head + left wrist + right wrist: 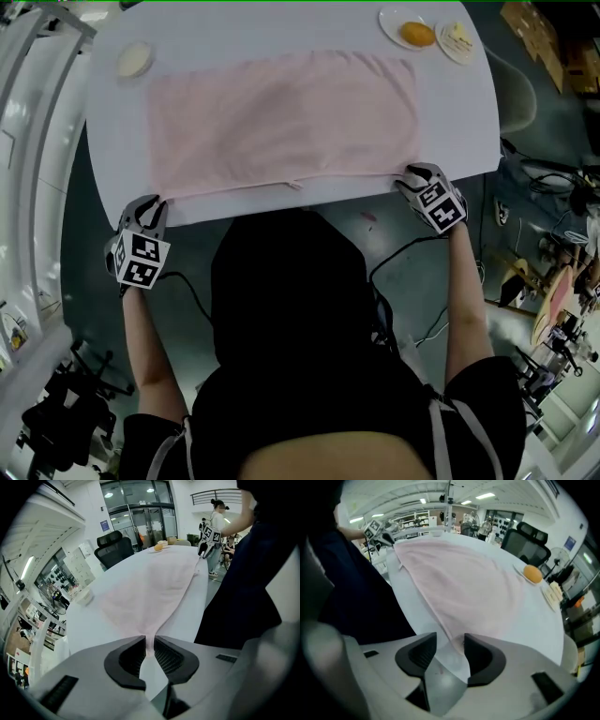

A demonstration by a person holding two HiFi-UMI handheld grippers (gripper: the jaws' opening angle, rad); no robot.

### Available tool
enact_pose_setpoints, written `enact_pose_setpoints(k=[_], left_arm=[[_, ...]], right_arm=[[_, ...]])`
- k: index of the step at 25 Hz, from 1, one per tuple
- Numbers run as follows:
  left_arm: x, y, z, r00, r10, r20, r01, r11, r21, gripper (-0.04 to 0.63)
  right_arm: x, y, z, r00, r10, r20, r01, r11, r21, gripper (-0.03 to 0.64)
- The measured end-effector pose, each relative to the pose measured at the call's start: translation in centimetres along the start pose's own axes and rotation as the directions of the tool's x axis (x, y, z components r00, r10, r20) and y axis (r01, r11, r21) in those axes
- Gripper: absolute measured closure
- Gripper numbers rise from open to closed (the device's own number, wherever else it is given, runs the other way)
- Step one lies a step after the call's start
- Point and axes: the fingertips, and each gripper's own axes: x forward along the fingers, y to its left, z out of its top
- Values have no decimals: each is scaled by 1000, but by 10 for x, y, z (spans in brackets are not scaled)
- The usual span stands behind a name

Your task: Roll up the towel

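A pale pink towel (281, 122) lies spread flat on the white table (281, 28), its long near edge along the table's front. My left gripper (156, 206) is at the towel's near left corner; in the left gripper view (149, 645) the jaws are shut on that corner, the towel (150, 583) fanning away from them. My right gripper (413, 177) sits at the near right corner. In the right gripper view (450, 641) its jaws stand apart, with the towel (464, 583) corner lying between them close to the right pad.
At the table's far right are a plate with an orange food item (417, 35) and a second plate (457, 42). A small round dish (134, 58) sits at the far left. A black office chair (112, 545) stands beyond the table.
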Motion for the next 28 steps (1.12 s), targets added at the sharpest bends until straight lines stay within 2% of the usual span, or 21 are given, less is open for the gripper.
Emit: enact_pose_setpoints(k=[2,4,9,12,16,18,23,28], left_arm=[[2,-2,0,1000,-3,-5,3,1000,-2,534],[3,-4,0,1000,-9,-11,9,1000,-3,534],[-7,-8,-8,999,-13,-30,13,1000,-5,549],[-12,-9,-11,999,-10,-33,10,1000,1,565],[-17,-18,-13,998,-36,-46,38,998,40,584],[-22,-20,-13,998,-49,-50,52,997,53,584],[-37,-12,-3,999,-46,-19,47,998,31,584],[-37,10,20,1000,-26,18,25,999,41,584]], right_arm=[[3,-4,-2,998,65,-8,-64,996,60,451],[5,-11,-2,998,65,-15,-64,996,55,565],[0,-5,-6,997,12,-71,-23,988,-154,588],[-9,-2,-7,998,-18,-66,3,973,-232,588],[-23,2,-15,999,-9,-47,-2,970,-244,588],[-32,5,-19,998,33,-47,-43,973,-225,590],[-56,1,-7,989,145,-7,-144,978,-150,591],[-62,-30,14,992,125,14,-121,978,-169,591]])
